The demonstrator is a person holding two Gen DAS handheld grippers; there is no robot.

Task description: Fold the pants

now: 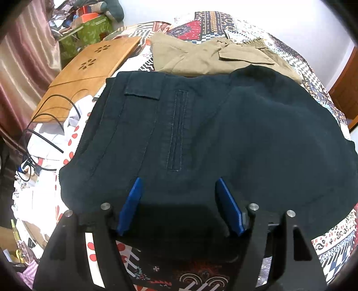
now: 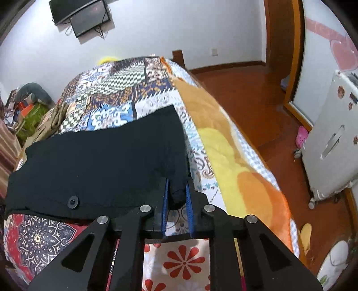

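- Left wrist: dark pants point(image 1: 201, 134) are spread flat on the patterned bed quilt point(image 1: 335, 241), prob. for folding. The left gripper point(image 1: 180, 192) is held wide apart above the near hem, nothing gripped. Soft, matte weave w/ stitched pocket; khaki garment point(image 1: 201, 58) lies behind.
- Right wrist: the right gripper point(image 2: 176, 190) is nearly closed, a bunched corner pinched, prob. for lifting it over.

Lived-in home bedroom.

Bed under a busy patchwork-print quilt point(image 2: 116, 89), edged along its right side by an orange-and-yellow fleece blanket point(image 2: 223, 145); reddish wooden plank floor point(image 2: 241, 94) beyond that edge, with a small white fridge point(image 2: 331, 143), pink child's clog point(image 2: 302, 134) and wooden door frame point(image 2: 295, 56); dark wall-mounted screen point(image 2: 82, 13) on white wall; pink satin curtain point(image 1: 24, 67) and cluttered green cardboard box point(image 1: 89, 31) off the bed's far left corner.
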